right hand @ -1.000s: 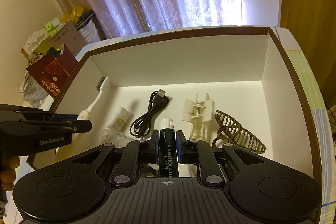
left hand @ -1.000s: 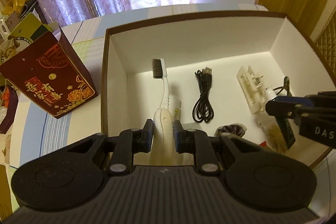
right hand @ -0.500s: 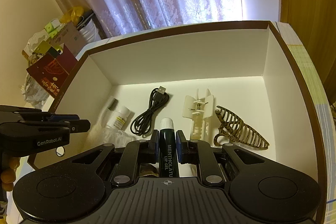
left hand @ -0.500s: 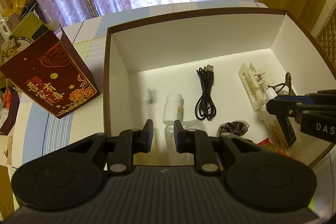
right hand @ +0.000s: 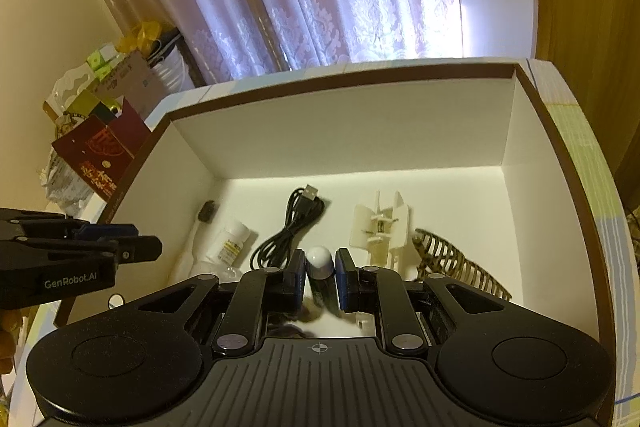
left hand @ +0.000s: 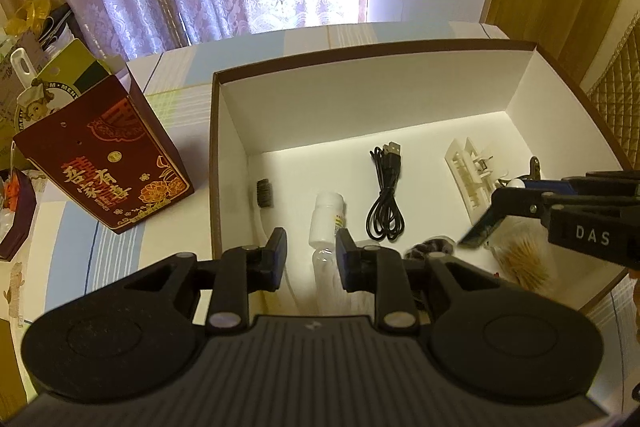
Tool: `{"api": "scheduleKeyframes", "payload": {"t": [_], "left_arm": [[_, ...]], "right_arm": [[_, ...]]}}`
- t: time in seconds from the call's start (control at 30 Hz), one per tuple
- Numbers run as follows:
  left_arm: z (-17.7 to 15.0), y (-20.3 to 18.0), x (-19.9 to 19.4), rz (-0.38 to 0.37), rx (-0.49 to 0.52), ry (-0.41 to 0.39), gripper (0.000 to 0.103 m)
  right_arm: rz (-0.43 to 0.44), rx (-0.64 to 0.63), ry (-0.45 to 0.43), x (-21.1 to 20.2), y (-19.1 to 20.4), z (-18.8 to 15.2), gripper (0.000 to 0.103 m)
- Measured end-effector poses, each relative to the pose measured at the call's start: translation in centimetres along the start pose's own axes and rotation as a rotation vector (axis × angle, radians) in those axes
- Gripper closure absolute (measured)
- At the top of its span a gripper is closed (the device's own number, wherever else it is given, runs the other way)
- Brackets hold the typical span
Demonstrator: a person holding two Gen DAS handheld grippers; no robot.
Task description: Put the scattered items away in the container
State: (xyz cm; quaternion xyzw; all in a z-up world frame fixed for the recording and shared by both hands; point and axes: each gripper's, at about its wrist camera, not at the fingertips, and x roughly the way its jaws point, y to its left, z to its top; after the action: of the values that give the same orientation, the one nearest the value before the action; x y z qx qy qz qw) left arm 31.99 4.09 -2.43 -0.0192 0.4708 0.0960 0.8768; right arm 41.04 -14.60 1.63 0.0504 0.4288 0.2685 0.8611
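Hovering over the box (right hand: 360, 131), the right gripper (right hand: 319, 277) has parted fingers flanking an upright lip balm (right hand: 319, 261); the left gripper (left hand: 311, 255) is open, empty.

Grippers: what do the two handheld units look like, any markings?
Both are matte black plastic. Each has a ribbed body, two round discs and linkage arms with silver pivot pins. The fingers carry blue pads. Left gripper reads "GenRobot.AI" on its side in the right wrist view. Right gripper shows "DAS" in the left wrist view. No cables or sleeves visible.

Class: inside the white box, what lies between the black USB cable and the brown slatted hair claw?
A cream plastic hair clip lies between the black USB cable and brown slatted hair claw, clearest in the right wrist view.
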Motion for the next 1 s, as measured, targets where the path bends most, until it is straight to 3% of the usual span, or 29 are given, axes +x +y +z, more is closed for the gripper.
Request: {"api": "scheduleKeyframes", "payload": {"t": [0.07, 0.1, 0.13, 0.33, 0.57, 1.0], "left_arm": [[0.0, 0.1, -0.2, -0.001, -0.004, -0.003, 0.080], [0.0, 0.2, -0.3, -0.001, -0.007, -0.005, 0.079], [0.0, 0.3, -0.4, 0.000, -0.009, -0.008, 0.076], [0.0, 0.4, -0.9, -0.004, -0.014, -0.017, 0.070], [-0.5, 0.1, -1.7, -0.013, -0.010, -0.019, 0.058], [-1.3, -1.7, -4.5, -0.054, 0.014, -0.053, 0.024]], "right_arm": [[0.011, 0.003, -0.011, -0.2, 0.0, 0.1, 0.052], [0.002, 0.007, -0.039, -0.6, 0.0, 0.0, 0.015], [-0.008, 0.003, -0.080, -1.2, 0.1, -0.1, 0.011], [0.012, -0.014, -0.086, -2.3, 0.3, -0.1, 0.011], [-0.031, -0.029, -0.041, -3.7, 0.2, -1.1, 0.011], [-0.138, -0.100, -0.032, -6.3, 0.9, -3.5, 0.011]]}}
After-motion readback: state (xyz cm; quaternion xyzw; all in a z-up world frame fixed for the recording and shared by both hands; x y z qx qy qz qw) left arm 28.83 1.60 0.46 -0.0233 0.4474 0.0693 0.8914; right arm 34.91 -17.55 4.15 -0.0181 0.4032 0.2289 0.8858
